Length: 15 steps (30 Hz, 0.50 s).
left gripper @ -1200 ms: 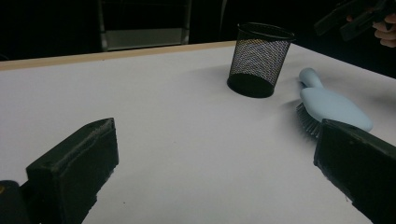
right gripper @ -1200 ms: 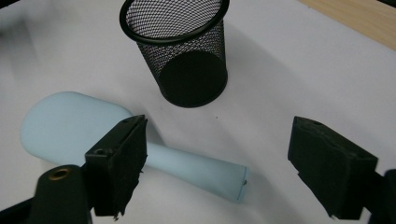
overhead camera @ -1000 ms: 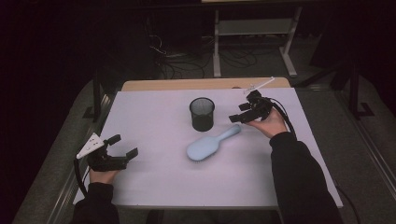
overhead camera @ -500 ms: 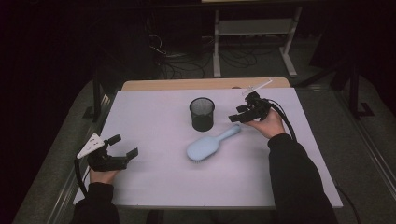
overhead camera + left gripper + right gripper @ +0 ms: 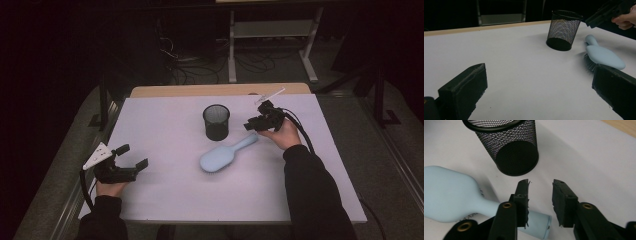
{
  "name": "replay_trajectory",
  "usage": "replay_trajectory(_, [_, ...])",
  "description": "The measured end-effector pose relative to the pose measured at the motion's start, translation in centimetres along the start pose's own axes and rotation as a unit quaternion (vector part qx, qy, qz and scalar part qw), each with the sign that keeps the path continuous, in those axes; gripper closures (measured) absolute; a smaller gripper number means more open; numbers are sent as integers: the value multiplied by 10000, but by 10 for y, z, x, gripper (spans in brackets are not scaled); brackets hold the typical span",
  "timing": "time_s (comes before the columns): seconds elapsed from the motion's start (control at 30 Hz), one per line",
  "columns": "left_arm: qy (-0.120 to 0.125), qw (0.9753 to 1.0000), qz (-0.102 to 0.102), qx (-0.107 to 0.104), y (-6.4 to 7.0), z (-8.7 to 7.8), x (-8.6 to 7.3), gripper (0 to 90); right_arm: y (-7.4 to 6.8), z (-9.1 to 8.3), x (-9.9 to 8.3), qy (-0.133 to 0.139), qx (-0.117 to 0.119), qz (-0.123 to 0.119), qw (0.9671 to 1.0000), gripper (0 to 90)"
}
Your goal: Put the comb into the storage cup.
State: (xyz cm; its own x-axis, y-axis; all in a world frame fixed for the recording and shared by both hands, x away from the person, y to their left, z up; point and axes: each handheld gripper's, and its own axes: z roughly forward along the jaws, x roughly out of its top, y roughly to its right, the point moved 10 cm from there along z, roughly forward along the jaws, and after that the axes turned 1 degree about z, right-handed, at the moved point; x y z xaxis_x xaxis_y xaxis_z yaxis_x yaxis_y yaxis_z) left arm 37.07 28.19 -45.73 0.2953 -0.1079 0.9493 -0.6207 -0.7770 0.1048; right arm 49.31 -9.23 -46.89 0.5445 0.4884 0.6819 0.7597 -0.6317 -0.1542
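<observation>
A pale blue hairbrush (image 5: 222,156) lies bristles down on the white table cover, its handle pointing to the back right. Just behind it a black mesh cup (image 5: 216,121) stands upright. My right gripper (image 5: 250,125) hovers at the handle's end, to the right of the cup. In the right gripper view that gripper (image 5: 541,188) is open with a narrow gap; the hairbrush (image 5: 451,195) handle end lies under its left jaw, and the cup (image 5: 509,147) is just ahead. My left gripper (image 5: 134,156) rests at the front left, wide open (image 5: 537,75) and holding nothing.
The white cover (image 5: 165,125) spans the table, and a strip of wooden table edge (image 5: 200,90) shows at the back. Behind the table are a metal stand (image 5: 270,30) and cables on the dark floor. From the left gripper view, the cup (image 5: 564,30) and hairbrush (image 5: 602,56) lie far ahead.
My right gripper has shifted a little left and down, closer to the end of the brush handle. The left gripper, brush and cup have stayed put.
</observation>
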Motion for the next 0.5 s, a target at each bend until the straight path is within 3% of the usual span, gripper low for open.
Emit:
replay_trajectory(0.3, [-1, 10000, -4, -5, 0, 0, 0, 0, 3, 10, -2, -73, -215, 70, 9997, 811])
replay_trajectory(0.5, [-1, 10000, 4, -8, 0, 0, 0, 0, 3, 16, -5, -171, -233, 66, 9996, 882])
